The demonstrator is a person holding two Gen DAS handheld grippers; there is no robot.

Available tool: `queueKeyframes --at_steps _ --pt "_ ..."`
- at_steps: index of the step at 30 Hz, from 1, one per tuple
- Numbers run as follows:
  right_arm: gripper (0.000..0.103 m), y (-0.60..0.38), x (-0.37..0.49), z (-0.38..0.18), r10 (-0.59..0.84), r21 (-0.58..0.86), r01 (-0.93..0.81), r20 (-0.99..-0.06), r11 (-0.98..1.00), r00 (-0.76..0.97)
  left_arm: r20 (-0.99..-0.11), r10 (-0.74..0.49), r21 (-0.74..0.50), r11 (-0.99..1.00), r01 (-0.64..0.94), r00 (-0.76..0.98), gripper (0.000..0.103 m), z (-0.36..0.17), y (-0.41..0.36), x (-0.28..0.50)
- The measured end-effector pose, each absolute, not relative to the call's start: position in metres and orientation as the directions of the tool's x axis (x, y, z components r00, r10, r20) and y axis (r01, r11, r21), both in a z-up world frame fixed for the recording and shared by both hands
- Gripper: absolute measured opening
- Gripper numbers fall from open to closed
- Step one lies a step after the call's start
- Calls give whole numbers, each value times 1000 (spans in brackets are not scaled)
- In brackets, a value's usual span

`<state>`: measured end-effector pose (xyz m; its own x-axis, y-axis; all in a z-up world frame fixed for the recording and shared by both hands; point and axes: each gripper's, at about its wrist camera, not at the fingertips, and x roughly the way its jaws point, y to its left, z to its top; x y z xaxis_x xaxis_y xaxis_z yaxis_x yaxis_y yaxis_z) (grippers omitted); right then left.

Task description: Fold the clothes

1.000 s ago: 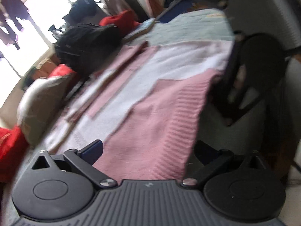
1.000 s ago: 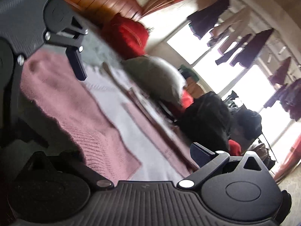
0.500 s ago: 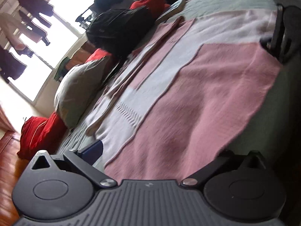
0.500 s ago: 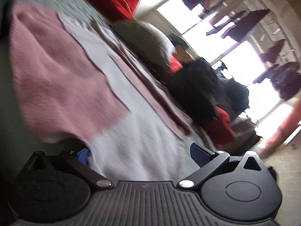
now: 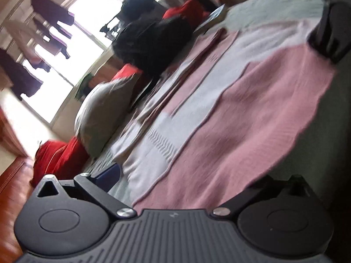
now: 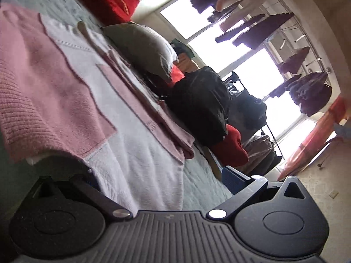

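A pink and white knit sweater [image 5: 230, 114] lies spread flat on the pale green bedspread [image 5: 269, 6]. My left gripper [image 5: 190, 179] is open and low at the sweater's near pink hem, one fingertip [image 5: 109, 174] above the bed and the other dark beside the mattress edge. My right gripper [image 6: 160, 177] is also open, at the opposite end of the sweater [image 6: 65, 83]. It straddles the white edge, its left finger hidden under the hanging fabric. In the left wrist view the right gripper [image 5: 329, 32] shows as a dark shape at the far hem.
Along the far side of the bed sit a grey pillow [image 6: 142, 48], a black backpack [image 6: 201, 103] and red cushions [image 6: 230, 146]. A book [image 5: 215, 15] lies beyond the sweater. Clothes hang on a rack [image 6: 263, 26] before bright windows.
Both grippers have dropped low to the sweater's front hem and drawn apart toward its two ends. The views have tilted, and each stays open.
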<state>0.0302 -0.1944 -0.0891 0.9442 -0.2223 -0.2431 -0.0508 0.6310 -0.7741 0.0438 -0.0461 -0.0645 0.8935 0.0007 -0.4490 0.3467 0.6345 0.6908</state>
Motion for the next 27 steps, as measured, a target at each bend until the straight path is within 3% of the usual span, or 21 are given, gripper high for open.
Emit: queueKeyframes --at_steps 13,27 --pt "103 -194 56 -69 -226 -807 22 -139 590 964 -357 45 741 622 254 933 103 -39 -45 63" --pt "103 -195 111 -51 -207 -818 7 -137 575 969 -323 61 757 616 220 944 103 -19 -39 121"
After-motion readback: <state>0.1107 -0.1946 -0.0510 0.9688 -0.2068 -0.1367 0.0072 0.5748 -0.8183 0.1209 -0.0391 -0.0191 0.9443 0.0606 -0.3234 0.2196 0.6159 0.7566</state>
